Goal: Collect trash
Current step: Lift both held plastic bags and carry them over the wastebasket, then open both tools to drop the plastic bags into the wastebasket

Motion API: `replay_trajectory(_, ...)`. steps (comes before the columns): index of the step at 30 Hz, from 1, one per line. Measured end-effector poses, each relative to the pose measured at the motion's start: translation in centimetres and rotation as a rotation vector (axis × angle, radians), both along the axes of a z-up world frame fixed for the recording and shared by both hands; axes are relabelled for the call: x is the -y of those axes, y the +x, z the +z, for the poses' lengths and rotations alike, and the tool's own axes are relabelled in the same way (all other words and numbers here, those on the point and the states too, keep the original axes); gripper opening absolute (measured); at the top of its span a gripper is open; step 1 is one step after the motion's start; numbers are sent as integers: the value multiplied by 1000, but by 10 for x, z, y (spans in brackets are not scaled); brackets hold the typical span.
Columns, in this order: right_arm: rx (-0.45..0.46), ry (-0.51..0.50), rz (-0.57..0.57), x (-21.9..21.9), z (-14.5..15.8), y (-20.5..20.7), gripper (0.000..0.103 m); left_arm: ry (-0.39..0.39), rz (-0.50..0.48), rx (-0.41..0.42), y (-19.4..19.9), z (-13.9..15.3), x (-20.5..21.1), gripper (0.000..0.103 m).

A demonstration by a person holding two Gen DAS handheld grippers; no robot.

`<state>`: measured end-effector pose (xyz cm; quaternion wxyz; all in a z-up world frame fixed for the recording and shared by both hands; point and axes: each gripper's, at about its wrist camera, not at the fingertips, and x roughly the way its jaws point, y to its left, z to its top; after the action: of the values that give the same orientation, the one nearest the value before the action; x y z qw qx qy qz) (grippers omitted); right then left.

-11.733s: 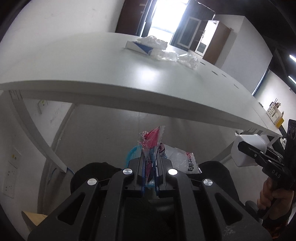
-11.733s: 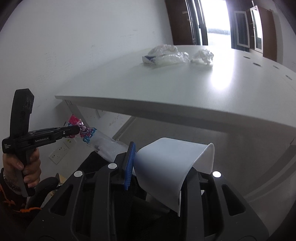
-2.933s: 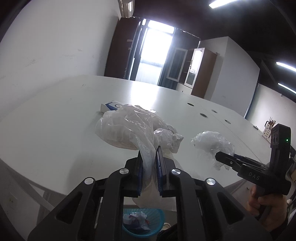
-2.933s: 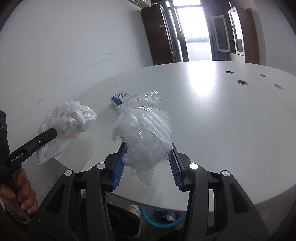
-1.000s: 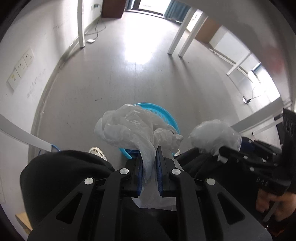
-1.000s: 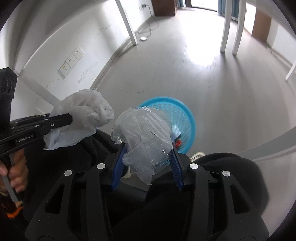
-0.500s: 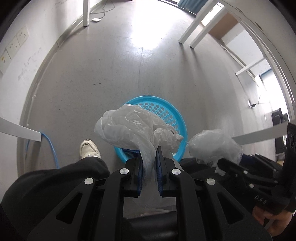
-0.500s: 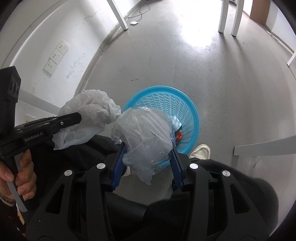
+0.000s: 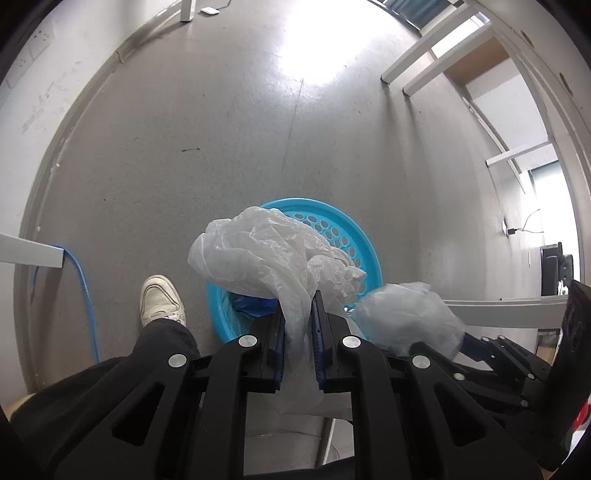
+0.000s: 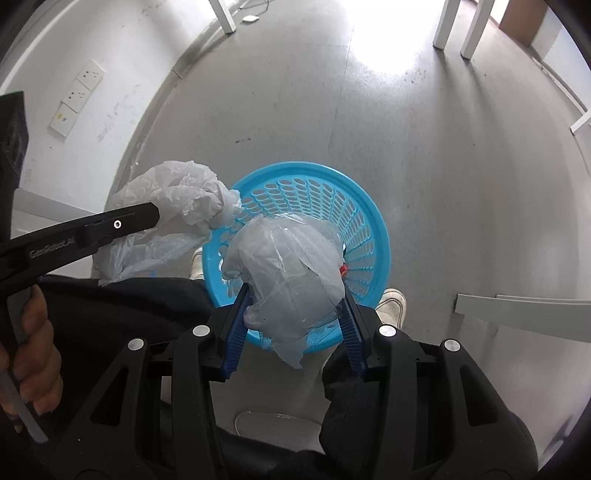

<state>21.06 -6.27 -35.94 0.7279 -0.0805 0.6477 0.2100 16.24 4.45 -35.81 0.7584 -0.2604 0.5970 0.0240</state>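
You look down on a grey floor [image 10: 424, 155] with a bright glare patch. White table legs [image 10: 454, 26] stand at the far end. Wall sockets [image 10: 75, 101] sit on the white wall [image 10: 110, 40] to your left

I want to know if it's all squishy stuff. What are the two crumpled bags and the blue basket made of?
White bag: looks like thin, soft plastic film, milky and wrinkled, pinched flat in the left gripper.
Clear bag: seemingly thicker see-through plastic, glossy with creases, bulging in the right gripper.
Blue basket: appears hard moulded plastic, smooth, with rows of oval holes.
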Motion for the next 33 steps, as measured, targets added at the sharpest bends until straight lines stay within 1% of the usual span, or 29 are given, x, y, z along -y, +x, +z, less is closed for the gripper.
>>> replay_trajectory(2,-29,5,-7,-2,-10,7,43,-7,0,-11,6,-4,-1,12)
replay_trajectory(7,-115,29,-44,0,-35,23,44,-65,17,-66,24,-23,-4,12)
replay_trajectory(11,-150,20,-69,0,-48,33,44,-98,28,-105,38,-39,-3,12)
replay_trajectory(18,-203,-17,-98,3,-71,47,44,-92,26,-167,56,-61,1,12)
replay_trajectory(23,-226,-61,-115,3,-85,51,45,-89,8,-181,63,-69,10,12)
replay_trajectory(27,-233,-59,-122,5,-88,53,48,-87,-2,-188,68,-74,13,12)
replay_trajectory(29,-240,-52,-126,8,-88,54,50,-96,6,-174,70,-74,12,20)
replay_trajectory(30,-245,-51,-127,8,-90,55,54,-100,5,-163,72,-74,11,33)
replay_trajectory(31,-248,-51,-127,8,-90,55,56,-100,10,-152,72,-74,10,40)
replay_trajectory(33,-251,-54,-121,7,-91,55,60,-83,28,-139,73,-72,7,40)
